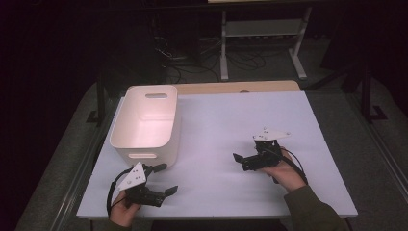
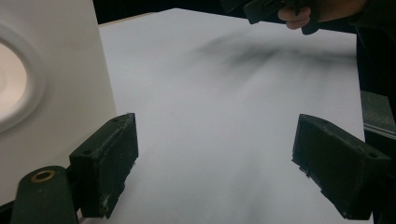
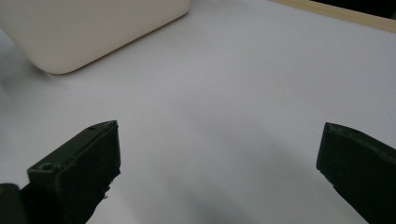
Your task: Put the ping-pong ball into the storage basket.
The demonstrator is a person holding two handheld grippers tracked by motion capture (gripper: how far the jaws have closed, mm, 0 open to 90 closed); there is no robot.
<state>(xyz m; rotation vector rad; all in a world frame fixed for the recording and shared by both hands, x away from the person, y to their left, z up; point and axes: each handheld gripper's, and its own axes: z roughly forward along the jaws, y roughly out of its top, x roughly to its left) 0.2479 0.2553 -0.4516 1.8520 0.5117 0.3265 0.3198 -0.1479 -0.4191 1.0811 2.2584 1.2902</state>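
Note:
A white plastic bin [image 1: 144, 120] with handle cut-outs stands on the left half of the white table top [image 1: 231, 120], and its inside looks empty. My left gripper [image 1: 166, 179] lies low near the front edge, just in front of the bin, open with nothing between its jaws. In the left gripper view the bin wall [image 2: 56, 70] is close at the left, beside the open left gripper [image 2: 215, 168]. My right gripper [image 1: 246, 155] rests right of centre, pointing left toward the bin. It is open and holds nothing. In the right gripper view, the open right gripper [image 3: 219, 163] faces the bin [image 3: 88, 28], which lies ahead at upper left.
The white sheet ends at a wooden strip [image 1: 240, 87] along the far side. Beyond the table, a white metal frame [image 1: 262, 38] and cables lie on a dark floor. The other hand with its gripper [image 2: 280, 9] is at the top of the left gripper view.

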